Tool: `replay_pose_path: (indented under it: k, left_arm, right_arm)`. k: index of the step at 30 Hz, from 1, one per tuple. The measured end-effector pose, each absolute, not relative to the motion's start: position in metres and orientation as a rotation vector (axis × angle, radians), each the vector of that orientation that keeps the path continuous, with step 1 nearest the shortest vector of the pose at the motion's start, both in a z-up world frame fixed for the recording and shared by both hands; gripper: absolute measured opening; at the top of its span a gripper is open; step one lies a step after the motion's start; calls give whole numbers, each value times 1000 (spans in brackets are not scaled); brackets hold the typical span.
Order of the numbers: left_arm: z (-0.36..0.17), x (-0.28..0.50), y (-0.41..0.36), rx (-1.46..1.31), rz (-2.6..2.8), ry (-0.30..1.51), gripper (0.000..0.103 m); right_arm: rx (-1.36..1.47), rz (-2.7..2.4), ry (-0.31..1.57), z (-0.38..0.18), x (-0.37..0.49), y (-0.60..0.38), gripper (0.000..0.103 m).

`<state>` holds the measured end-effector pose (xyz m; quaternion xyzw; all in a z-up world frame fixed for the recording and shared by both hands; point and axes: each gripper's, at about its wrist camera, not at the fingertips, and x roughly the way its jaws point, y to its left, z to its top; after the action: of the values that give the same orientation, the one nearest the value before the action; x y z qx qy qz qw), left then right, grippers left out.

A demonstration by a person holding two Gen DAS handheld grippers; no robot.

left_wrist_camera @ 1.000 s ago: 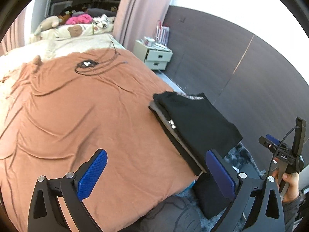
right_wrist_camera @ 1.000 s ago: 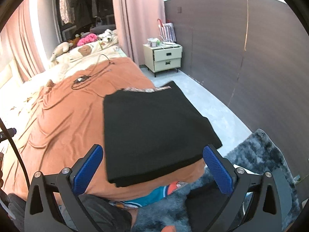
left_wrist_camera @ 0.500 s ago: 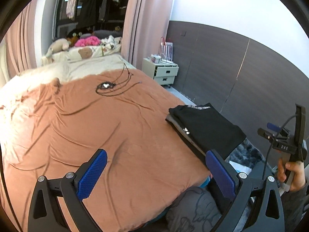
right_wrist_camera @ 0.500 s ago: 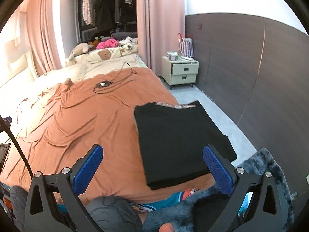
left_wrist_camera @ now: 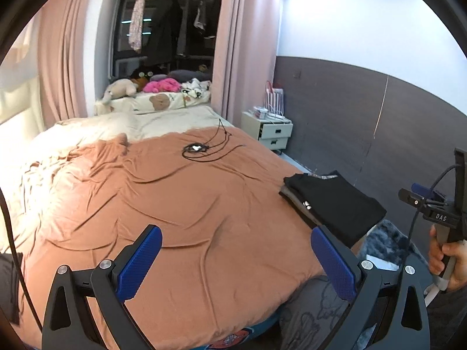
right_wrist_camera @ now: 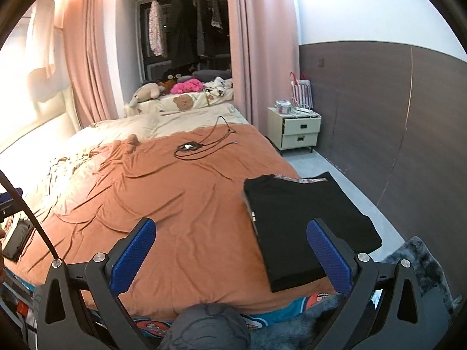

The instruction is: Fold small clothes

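Now both grippers hang above the bed (left_wrist_camera: 204,218), jaws spread wide and empty: the left gripper (left_wrist_camera: 236,259) and the right gripper (right_wrist_camera: 230,253). Folded black clothes (right_wrist_camera: 303,221) sit stacked just ahead of the right gripper's right jaw, at the bed's corner.

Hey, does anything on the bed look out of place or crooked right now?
The folded black stack sits at the bed's right corner, its near right corner jutting past the orange cover's edge. A loose black cable lies coiled mid-bed. Both grippers, left and right, are open and empty.
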<state>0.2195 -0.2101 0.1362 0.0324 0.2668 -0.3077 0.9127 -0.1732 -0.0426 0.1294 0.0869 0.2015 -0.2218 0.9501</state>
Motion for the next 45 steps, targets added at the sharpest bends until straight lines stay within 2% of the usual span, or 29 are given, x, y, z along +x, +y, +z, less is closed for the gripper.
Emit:
replay_pose_path:
  k: [22, 45]
  left_arm:
    - [99, 173, -132, 27, -480, 473, 103]
    - [32, 148, -114, 44, -423, 510, 103]
  right_arm:
    - [164, -391, 380, 76, -175, 5, 103]
    - [203, -478, 390, 28, -176, 43, 103]
